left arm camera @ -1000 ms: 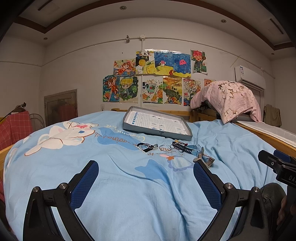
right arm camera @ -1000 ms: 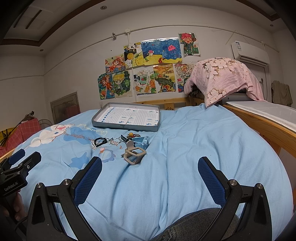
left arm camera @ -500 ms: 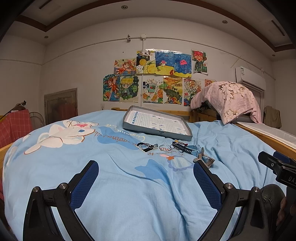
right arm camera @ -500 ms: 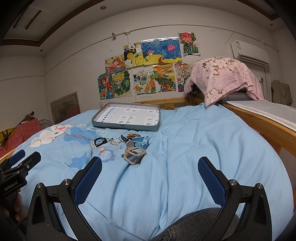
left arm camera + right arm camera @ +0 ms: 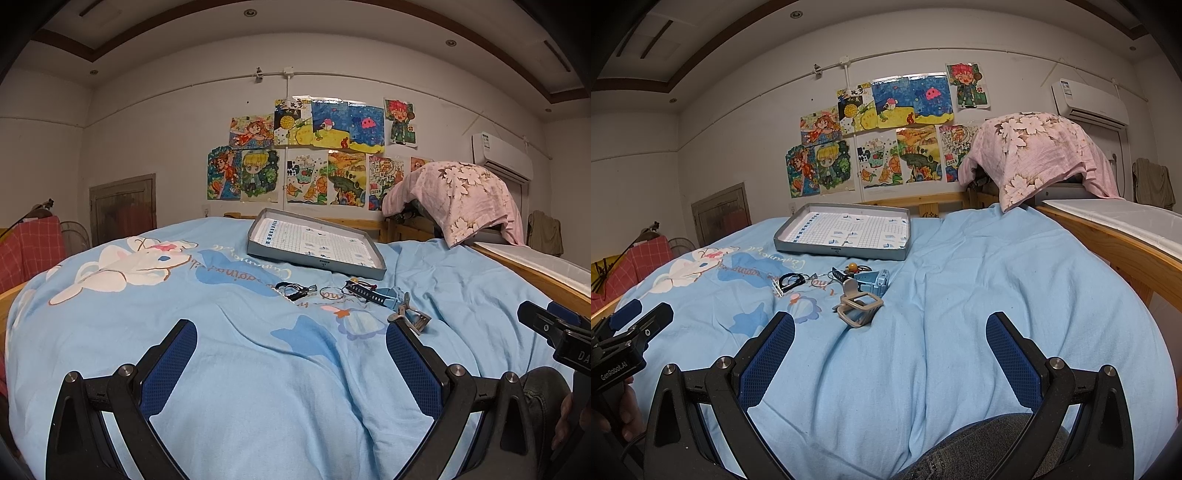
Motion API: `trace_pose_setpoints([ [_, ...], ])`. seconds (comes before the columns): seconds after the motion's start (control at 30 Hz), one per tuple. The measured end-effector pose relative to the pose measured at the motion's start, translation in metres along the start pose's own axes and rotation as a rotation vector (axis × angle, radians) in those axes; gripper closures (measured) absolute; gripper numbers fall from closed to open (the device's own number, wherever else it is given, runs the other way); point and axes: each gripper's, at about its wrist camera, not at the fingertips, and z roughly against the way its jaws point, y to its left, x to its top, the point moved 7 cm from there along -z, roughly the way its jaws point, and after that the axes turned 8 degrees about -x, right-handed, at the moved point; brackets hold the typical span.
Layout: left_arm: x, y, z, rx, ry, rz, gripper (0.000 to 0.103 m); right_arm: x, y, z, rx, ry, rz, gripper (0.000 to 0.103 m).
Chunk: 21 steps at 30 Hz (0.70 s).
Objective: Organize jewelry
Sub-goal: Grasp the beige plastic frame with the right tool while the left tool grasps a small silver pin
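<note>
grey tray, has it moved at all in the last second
No. The grey tray sits in the same spot on the blue duvet, just behind the jewelry pile.

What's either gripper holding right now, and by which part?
Nothing. The left gripper and right gripper are both open and empty above the blue bedcover; the jewelry pile lies untouched before the grey tray.

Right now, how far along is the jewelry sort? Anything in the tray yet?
Not started, by the look of it. Done: nothing; the grey tray shows only its grid liner. In hand: nothing; the left gripper and right gripper are both open above the blue duvet. Left: the whole pile in front of the tray, including the black bracelet, blue watch and beige clip.
</note>
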Motion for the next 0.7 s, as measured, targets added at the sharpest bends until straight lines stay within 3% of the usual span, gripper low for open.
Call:
trace_pose_setpoints([
  [0.33, 0.001, 0.008, -0.004, 0.027, 0.005, 0.018, 0.0, -0.001, -0.01, -0.002, 0.038, 0.025, -0.081, 0.001],
  [0.53, 0.011, 0.019, -0.024, -0.007, 0.048, 0.088, 0.0, 0.003, -0.022, -0.03, 0.14, 0.115, -0.229, 0.001],
  [0.7, 0.028, 0.033, -0.052, 0.008, 0.07, 0.094, 0.0, 0.041, -0.029, -0.051, 0.125, 0.039, -0.264, 0.001],
])
